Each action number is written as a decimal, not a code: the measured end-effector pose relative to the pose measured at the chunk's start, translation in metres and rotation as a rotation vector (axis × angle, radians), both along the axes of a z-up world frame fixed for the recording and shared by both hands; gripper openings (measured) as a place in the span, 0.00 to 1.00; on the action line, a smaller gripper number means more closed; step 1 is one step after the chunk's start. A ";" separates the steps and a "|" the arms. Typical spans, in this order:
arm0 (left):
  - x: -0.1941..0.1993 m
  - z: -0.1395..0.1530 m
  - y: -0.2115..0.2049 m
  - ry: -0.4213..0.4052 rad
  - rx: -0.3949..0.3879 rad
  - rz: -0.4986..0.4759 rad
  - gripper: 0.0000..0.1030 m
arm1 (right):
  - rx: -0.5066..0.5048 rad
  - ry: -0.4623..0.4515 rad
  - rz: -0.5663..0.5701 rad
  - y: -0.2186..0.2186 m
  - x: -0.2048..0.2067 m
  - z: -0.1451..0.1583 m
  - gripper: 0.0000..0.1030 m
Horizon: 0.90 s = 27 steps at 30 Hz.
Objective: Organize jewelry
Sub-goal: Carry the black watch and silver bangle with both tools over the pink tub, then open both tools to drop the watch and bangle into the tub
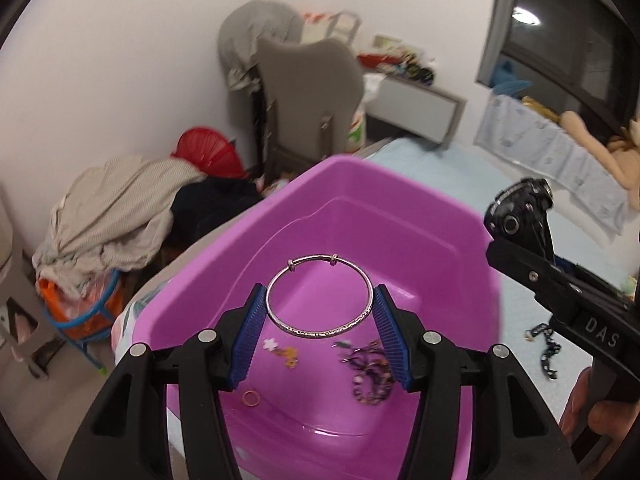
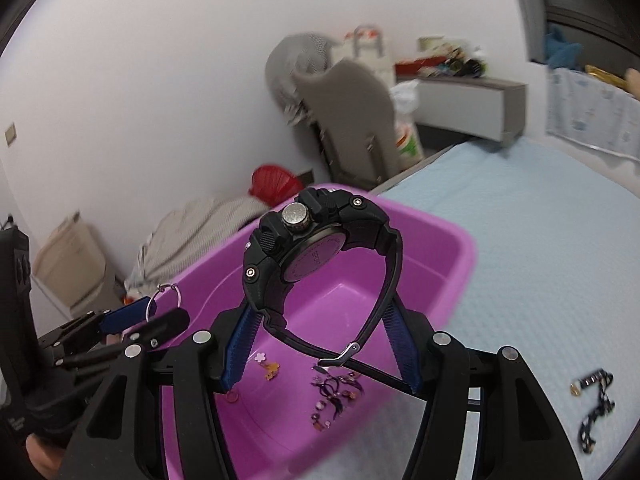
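My left gripper (image 1: 320, 300) is shut on a silver bangle (image 1: 319, 330), held by its sides above a purple plastic tub (image 1: 352, 176). In the right wrist view my right gripper (image 2: 320, 320) is shut on a chunky black wristwatch (image 2: 296, 248), gripped across its looped strap over the same tub (image 2: 440, 272). The tub's floor holds a dark beaded bracelet (image 1: 370, 376), small charms (image 1: 282, 350) and a pink ring (image 1: 251, 399). The left gripper with the bangle (image 2: 166, 300) shows at lower left of the right wrist view; the watch (image 1: 516, 216) shows at right of the left wrist view.
The tub sits on a light blue bedspread (image 2: 540, 260). A black beaded piece (image 2: 596, 412) lies on the bed right of the tub. Beyond are a grey chair (image 1: 308, 92), a clothes pile (image 1: 116, 216), a red basket (image 1: 212, 152) and a cluttered shelf (image 2: 468, 100).
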<state>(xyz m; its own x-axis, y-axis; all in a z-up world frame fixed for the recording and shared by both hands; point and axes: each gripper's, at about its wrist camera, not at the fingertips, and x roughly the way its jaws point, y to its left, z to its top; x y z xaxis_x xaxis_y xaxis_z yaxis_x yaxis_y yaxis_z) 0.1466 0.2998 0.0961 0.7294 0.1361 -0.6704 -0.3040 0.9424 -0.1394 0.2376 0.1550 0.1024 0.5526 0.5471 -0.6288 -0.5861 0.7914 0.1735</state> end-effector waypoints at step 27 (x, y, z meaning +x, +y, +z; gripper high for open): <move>0.033 -0.036 0.031 0.176 -0.009 0.098 0.72 | -0.254 0.203 -0.061 0.059 0.080 -0.054 0.70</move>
